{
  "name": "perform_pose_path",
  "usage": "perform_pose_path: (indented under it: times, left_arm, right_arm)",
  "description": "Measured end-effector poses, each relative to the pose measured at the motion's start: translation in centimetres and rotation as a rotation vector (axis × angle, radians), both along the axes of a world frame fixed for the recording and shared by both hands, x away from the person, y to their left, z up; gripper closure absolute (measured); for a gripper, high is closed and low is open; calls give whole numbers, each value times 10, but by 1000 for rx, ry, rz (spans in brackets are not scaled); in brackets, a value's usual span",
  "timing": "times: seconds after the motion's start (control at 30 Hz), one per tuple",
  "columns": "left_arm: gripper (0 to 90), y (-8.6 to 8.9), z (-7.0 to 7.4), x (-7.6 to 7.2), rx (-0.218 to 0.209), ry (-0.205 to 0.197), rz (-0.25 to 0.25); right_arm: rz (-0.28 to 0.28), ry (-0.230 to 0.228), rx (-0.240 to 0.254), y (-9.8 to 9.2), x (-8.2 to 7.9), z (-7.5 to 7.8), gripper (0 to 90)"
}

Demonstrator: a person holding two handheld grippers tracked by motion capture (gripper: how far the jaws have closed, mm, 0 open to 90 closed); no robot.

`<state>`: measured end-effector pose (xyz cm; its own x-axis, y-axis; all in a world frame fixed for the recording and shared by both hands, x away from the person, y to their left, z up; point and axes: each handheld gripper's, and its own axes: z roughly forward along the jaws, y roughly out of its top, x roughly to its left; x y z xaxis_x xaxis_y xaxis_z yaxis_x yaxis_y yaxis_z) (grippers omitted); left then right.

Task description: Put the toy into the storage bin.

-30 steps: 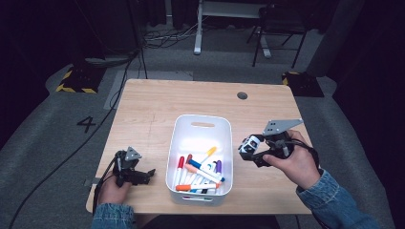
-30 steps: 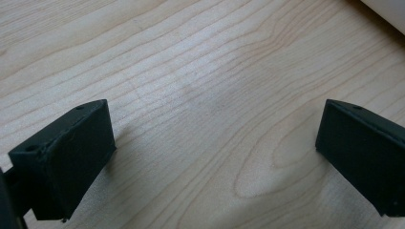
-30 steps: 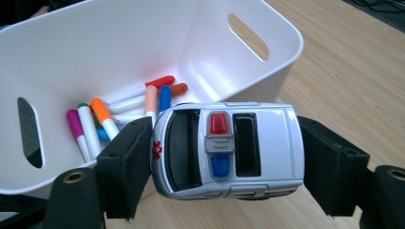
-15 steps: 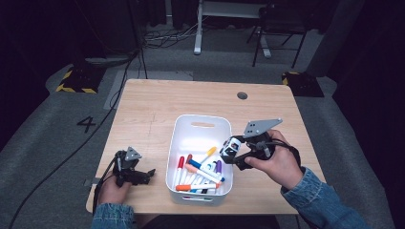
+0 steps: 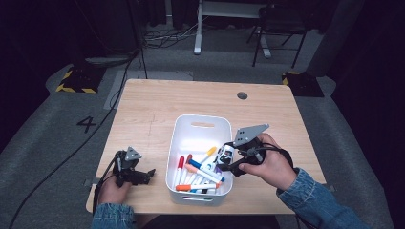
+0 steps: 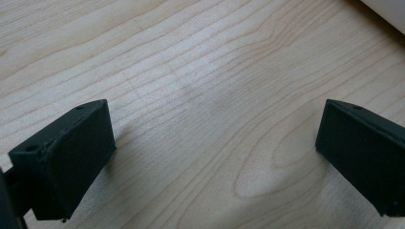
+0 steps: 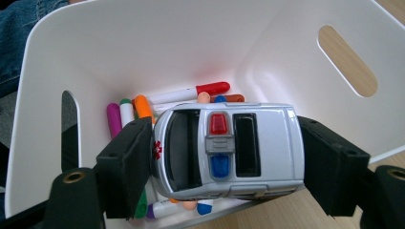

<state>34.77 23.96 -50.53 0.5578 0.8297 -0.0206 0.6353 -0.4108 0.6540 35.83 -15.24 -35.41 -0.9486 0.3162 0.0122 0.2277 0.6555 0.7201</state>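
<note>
Right claw is clamped on a toy car, silver w/ a red and blue light bar on the roof, jaws pressing front and back ends. In the high view the right claw holds the car just over the right rim of the white bin, above the markers piled at the near end. Left claw is released, jaws wide apart w/ nothing between them, resting on bare desk; seen from above, the left claw sits on the desk left of the bin, well apart from it.

Step in hand looks like dropping the car into the bin. To do it well:
- Carry it further in past the rim before letting go; right now it's at the edge and could catch the wall or tip out.
- Far half of the bin floor looks bare, so prob. better to aim there than on the markers, where it would sit crooked or roll.
- Lower it close to the floor, keep it level, then ease the jaws apart.
- Lift straight up after, so a jaw doesn't drag the car or markers.
</note>
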Motion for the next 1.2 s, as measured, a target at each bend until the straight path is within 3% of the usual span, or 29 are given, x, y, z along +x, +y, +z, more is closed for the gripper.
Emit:
perform_pose_path:
  times: [0.5, 0.83, 1.1, 1.2]
  left_arm:
    - [0, 0, 0, 0, 0, 0, 0]
    - [0, 0, 0, 0, 1, 0, 0]
    - [0, 0, 0, 0, 0, 0, 0]
    - [0, 0, 0, 0, 1, 0, 0]
  right_arm:
    - [56, -58, -93, 9, -3, -13, 257]
    - [110, -58, -141, 15, -9, -17, 254]
    - [141, -46, -155, 19, -12, -20, 239]
    - [140, -46, -133, 16, -13, -19, 247]
